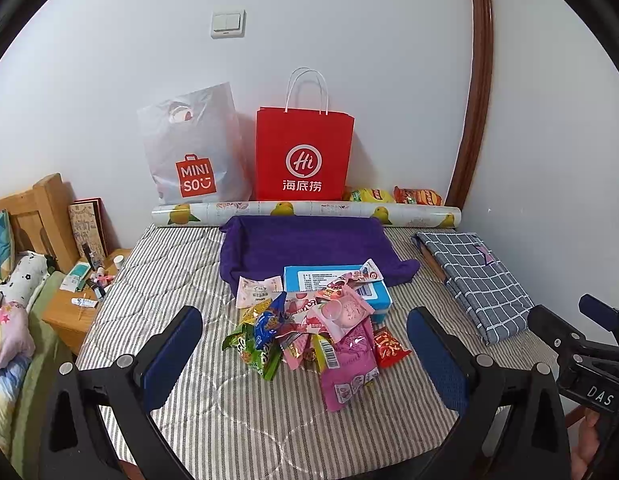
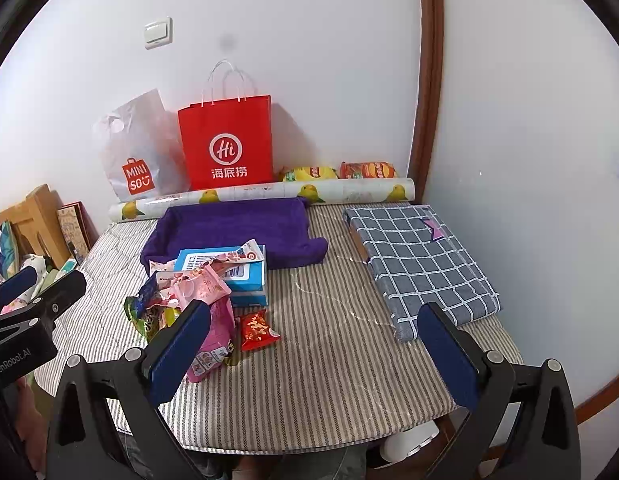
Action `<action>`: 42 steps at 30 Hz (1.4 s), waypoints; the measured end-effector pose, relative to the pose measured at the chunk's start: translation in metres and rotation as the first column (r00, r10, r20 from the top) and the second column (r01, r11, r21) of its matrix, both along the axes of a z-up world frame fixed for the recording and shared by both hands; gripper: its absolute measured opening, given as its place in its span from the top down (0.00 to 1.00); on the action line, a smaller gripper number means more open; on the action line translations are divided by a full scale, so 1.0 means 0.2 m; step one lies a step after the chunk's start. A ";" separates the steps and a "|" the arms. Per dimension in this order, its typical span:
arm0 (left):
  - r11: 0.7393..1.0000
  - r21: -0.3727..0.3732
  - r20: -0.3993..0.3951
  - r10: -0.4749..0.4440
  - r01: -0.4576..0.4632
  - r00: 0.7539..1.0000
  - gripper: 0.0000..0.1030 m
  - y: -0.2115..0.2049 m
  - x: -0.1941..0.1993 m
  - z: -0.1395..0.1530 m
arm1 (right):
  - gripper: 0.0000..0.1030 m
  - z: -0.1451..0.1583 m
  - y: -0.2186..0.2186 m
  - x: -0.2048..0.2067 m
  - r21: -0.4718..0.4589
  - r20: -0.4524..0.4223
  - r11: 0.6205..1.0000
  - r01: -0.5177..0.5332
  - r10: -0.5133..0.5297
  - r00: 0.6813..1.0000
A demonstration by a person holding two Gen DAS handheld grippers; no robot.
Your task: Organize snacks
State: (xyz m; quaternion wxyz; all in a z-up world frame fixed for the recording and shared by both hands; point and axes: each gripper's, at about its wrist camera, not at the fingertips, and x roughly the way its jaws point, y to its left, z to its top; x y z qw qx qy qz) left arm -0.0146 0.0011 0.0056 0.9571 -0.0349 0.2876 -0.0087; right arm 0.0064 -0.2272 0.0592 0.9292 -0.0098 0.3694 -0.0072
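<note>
Left gripper (image 1: 305, 354): jaws wide apart, empty, hovering short of the snack pile (image 1: 309, 320). Right gripper (image 2: 315, 350): jaws wide apart, empty, right of the pile.

Snack pile: loose packets heaped on the striped surface (image 2: 329, 380), against a blue box (image 1: 349, 284), in front of the purple tray (image 1: 301, 240). Red packet (image 2: 257, 328) lies apart at the pile's right edge.

Handling, judged: light, crinkly, slippery film; contents crushable. Pinch at a sealed edge or corner. Box stiff; grip across its sides.

Even, soft indoor light; sharp focus; fisheye bending and dark corners.
</note>
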 end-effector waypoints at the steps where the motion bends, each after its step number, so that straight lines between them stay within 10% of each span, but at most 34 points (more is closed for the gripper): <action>1: 1.000 -0.001 0.001 0.002 -0.002 1.000 0.00 0.00 0.00 0.00 | 0.01 0.00 0.00 0.00 0.001 0.001 1.000 0.000 0.000 1.000; 42: 1.000 -0.004 0.003 0.002 -0.002 1.000 0.00 0.01 -0.03 -0.01 | 0.01 0.00 0.03 -0.03 0.022 0.010 1.000 -0.011 0.011 1.000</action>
